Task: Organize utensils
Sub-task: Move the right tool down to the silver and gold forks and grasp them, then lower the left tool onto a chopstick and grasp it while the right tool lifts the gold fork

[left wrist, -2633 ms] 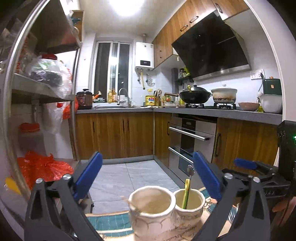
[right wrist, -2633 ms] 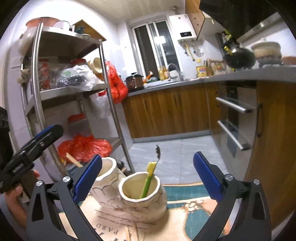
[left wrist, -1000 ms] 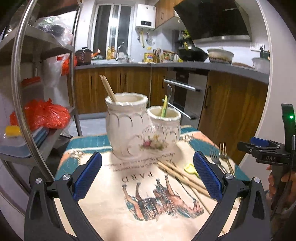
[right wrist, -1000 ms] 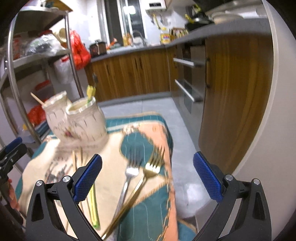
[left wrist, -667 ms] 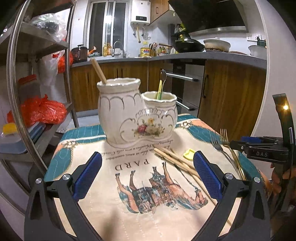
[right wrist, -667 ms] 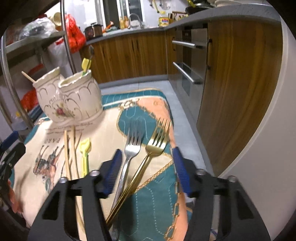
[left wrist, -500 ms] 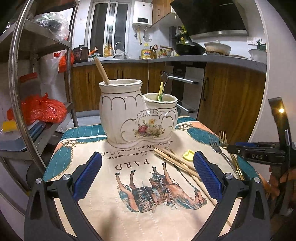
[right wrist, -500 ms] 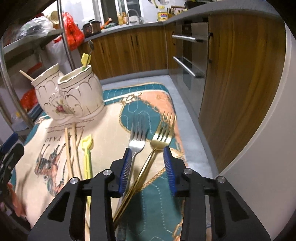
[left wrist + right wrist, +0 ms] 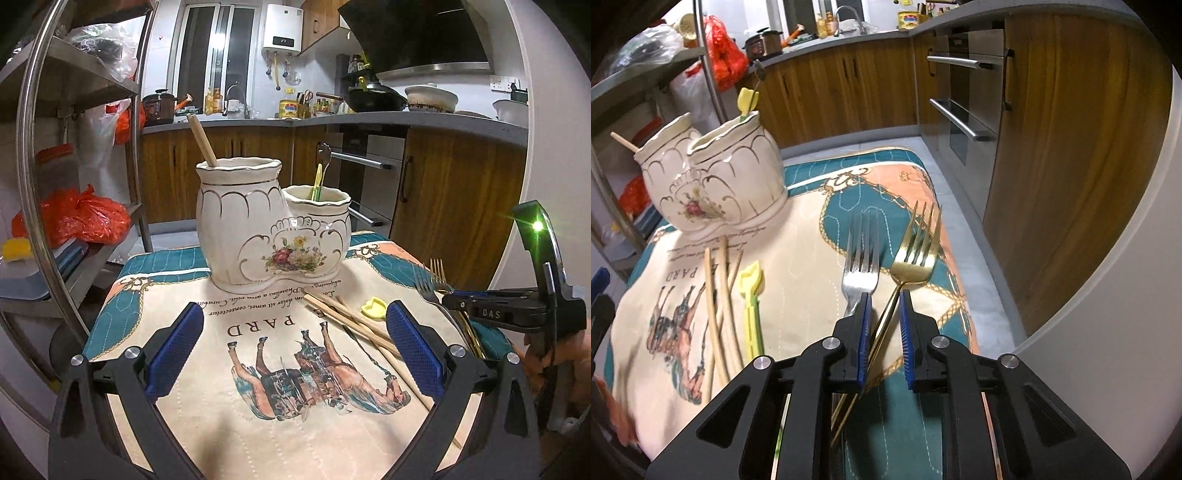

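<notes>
A white double ceramic utensil holder (image 9: 273, 225) (image 9: 713, 184) stands on a printed mat (image 9: 258, 354) (image 9: 812, 229); a chopstick sticks out of its tall pot and a yellow-green utensil out of the low pot. Loose chopsticks (image 9: 351, 321) (image 9: 720, 306), a yellow-green pick (image 9: 751, 299), a silver fork (image 9: 862, 258) and a gold fork (image 9: 916, 251) lie on the mat. My right gripper (image 9: 884, 299) (image 9: 491, 314) has closed to a narrow gap around the gold fork's handle, low over the mat. My left gripper (image 9: 291, 332) is open and empty above the mat's near side.
A metal shelf rack (image 9: 40, 184) with red bags stands to the left. Wooden kitchen cabinets (image 9: 1052, 147) and an oven (image 9: 960, 96) are to the right and behind. The mat's right edge drops to the grey floor (image 9: 979, 240).
My right gripper has come down over the forks and its jaws have narrowed around the gold fork's handle. My left gripper has lowered and backed off from the holder, staying open.
</notes>
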The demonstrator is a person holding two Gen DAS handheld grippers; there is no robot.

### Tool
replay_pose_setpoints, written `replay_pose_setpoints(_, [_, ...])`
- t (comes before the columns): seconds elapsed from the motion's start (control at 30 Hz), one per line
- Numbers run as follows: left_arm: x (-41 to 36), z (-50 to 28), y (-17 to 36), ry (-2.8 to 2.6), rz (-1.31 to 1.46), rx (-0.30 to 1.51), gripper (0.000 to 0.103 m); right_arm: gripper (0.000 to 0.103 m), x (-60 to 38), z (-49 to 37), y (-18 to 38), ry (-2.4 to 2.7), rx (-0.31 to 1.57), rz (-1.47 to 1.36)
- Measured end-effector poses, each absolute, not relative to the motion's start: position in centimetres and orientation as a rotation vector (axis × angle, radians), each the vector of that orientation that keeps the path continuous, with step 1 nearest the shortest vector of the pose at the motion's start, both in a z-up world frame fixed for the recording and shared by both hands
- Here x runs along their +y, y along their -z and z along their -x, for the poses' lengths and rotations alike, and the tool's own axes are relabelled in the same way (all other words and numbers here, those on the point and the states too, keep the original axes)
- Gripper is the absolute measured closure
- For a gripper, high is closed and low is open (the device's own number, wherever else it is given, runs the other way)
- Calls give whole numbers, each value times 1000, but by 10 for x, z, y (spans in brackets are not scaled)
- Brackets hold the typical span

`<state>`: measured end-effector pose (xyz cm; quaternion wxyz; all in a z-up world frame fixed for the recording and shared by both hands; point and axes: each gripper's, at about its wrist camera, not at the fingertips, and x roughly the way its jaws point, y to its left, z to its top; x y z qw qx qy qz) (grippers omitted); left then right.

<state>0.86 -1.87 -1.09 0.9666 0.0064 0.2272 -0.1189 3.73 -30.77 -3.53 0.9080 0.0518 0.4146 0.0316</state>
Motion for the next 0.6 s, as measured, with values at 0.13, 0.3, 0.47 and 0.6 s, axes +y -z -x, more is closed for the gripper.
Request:
replay_pose_setpoints(0.13, [-19, -9, 11, 241, -16, 463, 6, 88, -309, -40, 35, -78, 856, -107])
replay_pose_setpoints(0.3, [-23, -13, 13, 228, -38, 489, 6, 96, -315, -40, 36, -96, 847, -141])
replay_pose_setpoints(0.47, [-34, -17, 16, 252, -49, 558, 6, 97, -318, -35, 32, -130, 810, -171])
replay_pose_setpoints(0.6, [-50, -19, 22, 267, -88, 644, 7, 97, -322, -31, 28, -156, 771, -188])
